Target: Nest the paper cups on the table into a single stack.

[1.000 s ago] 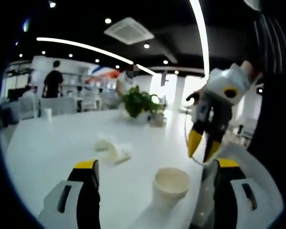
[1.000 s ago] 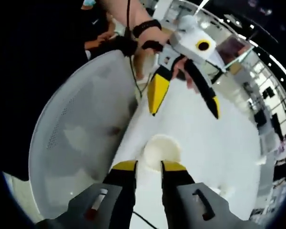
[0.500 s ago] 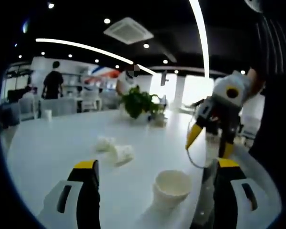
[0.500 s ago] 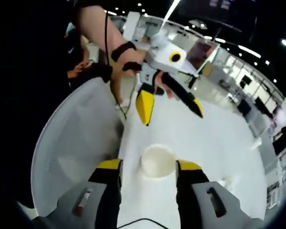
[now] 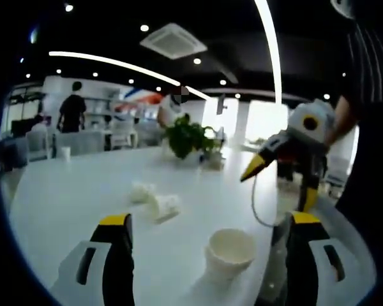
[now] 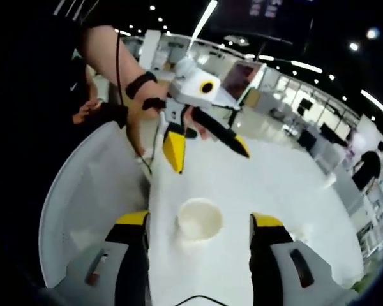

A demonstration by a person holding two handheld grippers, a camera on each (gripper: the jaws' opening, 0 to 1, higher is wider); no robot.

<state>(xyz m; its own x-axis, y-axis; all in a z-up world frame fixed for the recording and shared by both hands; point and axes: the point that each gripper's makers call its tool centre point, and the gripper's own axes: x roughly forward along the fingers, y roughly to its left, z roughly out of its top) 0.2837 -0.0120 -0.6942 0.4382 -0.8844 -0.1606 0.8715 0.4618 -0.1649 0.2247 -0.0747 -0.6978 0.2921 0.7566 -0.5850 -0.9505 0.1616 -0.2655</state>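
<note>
A: Item, left gripper view, from the left: two paper cups on their sides [image 5: 154, 201] mid-table [image 5: 64, 191]; one upright cup [image 5: 230, 252] near the edge, between the left gripper [image 5: 207, 223] jaws, untouched. Jaws wide apart, holding nothing.

B: Further right: right gripper [image 5: 277, 182] in the air, jaws spread, empty.

A: Right gripper view: white chair [image 6: 83, 197] at left; the upright cup standing between that gripper's parted jaws, no contact.

B: Background: potted plant [image 5: 188, 137].

Bright office, dark ceiling [image 5: 179, 25] lights
</note>
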